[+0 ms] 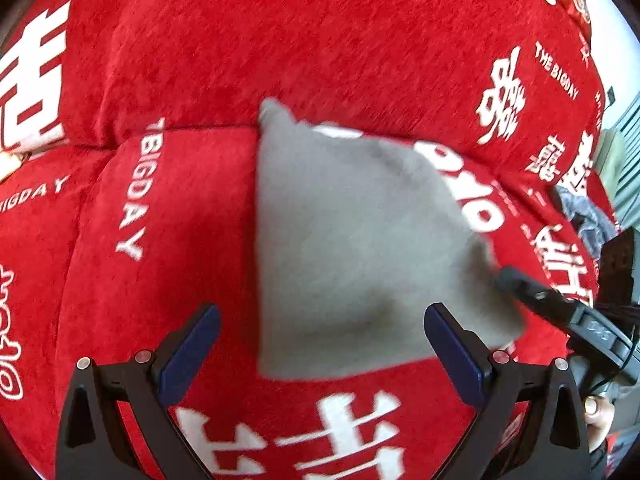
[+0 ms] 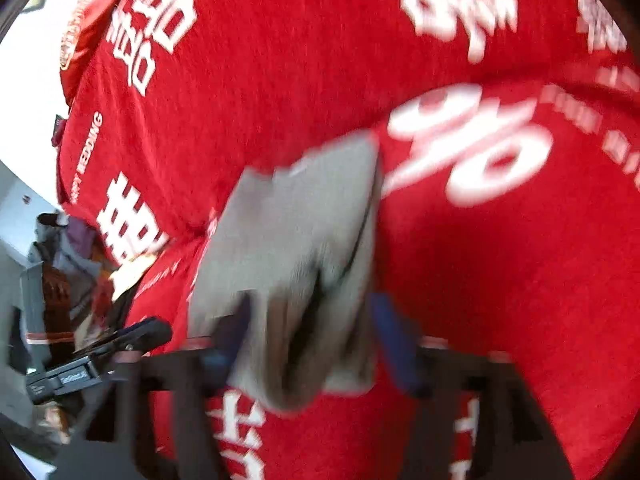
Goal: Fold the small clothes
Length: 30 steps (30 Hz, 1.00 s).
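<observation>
Red sofa cover point(image 1: 320, 40) with white lettering filling both views, spread over cushions, seam between back and seat running across the middle. Grey cloth point(image 1: 344, 240) lying on the seat cushion, centre of the left wrist view, one corner up at 12 o'clock against the seam, lower edge down near 6 o'clock, already doubled over by the look of it. In the right wrist view same grey cloth point(image 2: 296, 256) bunched and layered, near end hanging in loose folds.

Left tongs point(image 1: 322, 346) wide open, holding nothing, poised over the lower edge of the cloth. Right tongs point(image 2: 310, 340) mostly open, blurred, straddling the near end of the cloth; pads apparently not pressing, so likely no grip. Seen from the left wrist, one finger point(image 1: 536, 294) of the right tongs reaching in from 4 o'clock to the cloth's corner.

Judged step: settling a fold and preparing the next. To do well: pinch all layers together at matching corners, lift just clear, carry edge to edge, lay flat, then smooth toward 12 o'clock.
</observation>
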### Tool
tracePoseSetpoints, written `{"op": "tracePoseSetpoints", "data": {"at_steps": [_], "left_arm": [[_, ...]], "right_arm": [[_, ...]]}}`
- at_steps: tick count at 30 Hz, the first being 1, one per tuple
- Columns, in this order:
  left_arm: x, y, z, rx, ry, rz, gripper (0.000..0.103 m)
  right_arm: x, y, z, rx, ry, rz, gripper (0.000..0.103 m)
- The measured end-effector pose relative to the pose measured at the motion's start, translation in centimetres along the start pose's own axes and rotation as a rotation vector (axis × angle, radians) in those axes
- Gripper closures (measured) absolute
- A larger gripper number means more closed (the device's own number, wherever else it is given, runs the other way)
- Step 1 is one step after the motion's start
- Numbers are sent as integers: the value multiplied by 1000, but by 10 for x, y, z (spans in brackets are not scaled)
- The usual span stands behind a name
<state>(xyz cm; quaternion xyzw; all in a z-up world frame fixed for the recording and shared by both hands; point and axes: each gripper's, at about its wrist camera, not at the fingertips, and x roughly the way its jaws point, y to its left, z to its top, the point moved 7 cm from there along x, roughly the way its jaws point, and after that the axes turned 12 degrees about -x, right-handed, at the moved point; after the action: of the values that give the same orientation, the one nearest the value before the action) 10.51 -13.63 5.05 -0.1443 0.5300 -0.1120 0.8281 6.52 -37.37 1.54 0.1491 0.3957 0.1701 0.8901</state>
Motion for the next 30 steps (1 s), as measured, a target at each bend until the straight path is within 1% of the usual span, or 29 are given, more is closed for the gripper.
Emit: {"op": "tracePoseSetpoints", "data": {"at_steps": [1,3,6,7,8,9,10,11,12,14,15,16,18,19,20,23,24,25,26,27,28,29,30], "left_arm": [[2,-7,2,8,-4,0,1],[11,-24,5,39,-11,17,1],[31,-36,8,85,-21,69,1],[43,-36,8,93,-10,93,1],[54,-32,8,90,9,116,1],[66,-25,7,77,28,156,1],[72,-19,6,70,33,172,1],[76,-14,5,63,37,176,1],[77,-10,4,56,36,173,1],[76,-9,3,49,37,158,1],[76,-9,3,54,34,160,1],[78,-9,3,61,31,171,1],[82,-11,2,76,22,202,0],[83,-13,1,85,13,218,0],[83,-15,1,93,8,225,0],[73,-13,2,78,25,211,0],[67,-14,2,63,23,193,0],[57,-15,1,42,10,159,0],[50,-17,0,31,4,136,0],[44,-19,-1,26,0,109,0],[39,-21,-2,25,-6,82,0],[35,-23,-1,24,-14,64,0],[33,-23,1,22,-25,63,0]], "right_arm": [[-4,-3,11,-6,-26,-11,20],[2,-10,29,-8,-22,2,20],[35,-21,45,4,51,7,20],[53,-27,51,14,86,1,22],[67,-30,55,13,109,2,27],[84,-31,59,4,134,18,66],[99,-31,63,-16,173,47,90],[112,-27,67,-46,206,59,90],[113,-22,75,-88,191,57,93],[105,-5,95,-216,107,54,94],[104,-5,101,-259,79,28,94],[110,-13,101,-262,96,-13,94],[126,-39,90,-224,174,-78,94],[131,-50,81,-217,205,-98,94],[127,-55,76,-212,200,-102,93],[94,-58,66,-150,162,-55,90],[78,-55,61,-136,138,-36,83],[64,-52,55,-135,120,-14,66],[50,-45,46,-138,104,14,51],[39,-40,38,-142,96,33,24],[25,-29,27,-156,79,57,20],[17,-17,19,-185,61,69,20],[6,-4,10,-235,41,72,20]]}}
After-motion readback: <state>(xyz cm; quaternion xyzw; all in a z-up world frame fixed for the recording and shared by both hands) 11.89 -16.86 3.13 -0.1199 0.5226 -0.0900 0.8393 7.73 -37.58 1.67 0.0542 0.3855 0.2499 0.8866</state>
